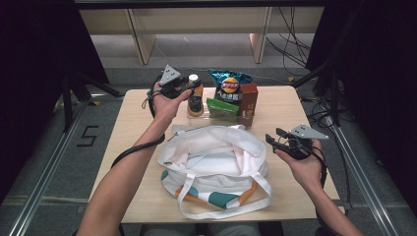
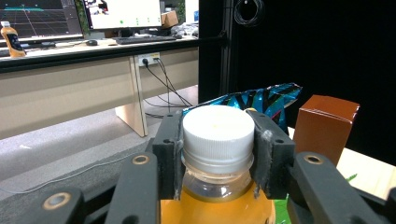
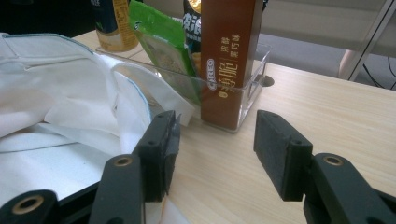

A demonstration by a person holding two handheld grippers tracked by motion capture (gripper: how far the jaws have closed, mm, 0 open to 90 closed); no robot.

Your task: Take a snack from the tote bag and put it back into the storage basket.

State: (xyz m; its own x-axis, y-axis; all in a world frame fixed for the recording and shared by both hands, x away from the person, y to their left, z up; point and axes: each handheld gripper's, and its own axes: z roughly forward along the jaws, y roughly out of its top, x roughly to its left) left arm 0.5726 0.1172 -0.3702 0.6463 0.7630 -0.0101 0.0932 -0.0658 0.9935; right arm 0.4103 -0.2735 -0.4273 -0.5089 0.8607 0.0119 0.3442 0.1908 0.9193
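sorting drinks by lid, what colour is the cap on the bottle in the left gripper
White; the cap shows best in the left gripper view, on the bottle of orange drink.

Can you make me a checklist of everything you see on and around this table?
Surface: light wooden table, bare at its right side.
Job's things: orange drink bottle with white cap; white cloth tote bag, open, in front.
Clutter: clear plastic tray holding a brown carton, green packet and blue crisp bag.
Grippers: left hand-held gripper shut on the bottle's cap; right hand-held gripper open over the table.
Cables: black cable trailing along the left forearm.
Surroundings: desk with monitors behind.
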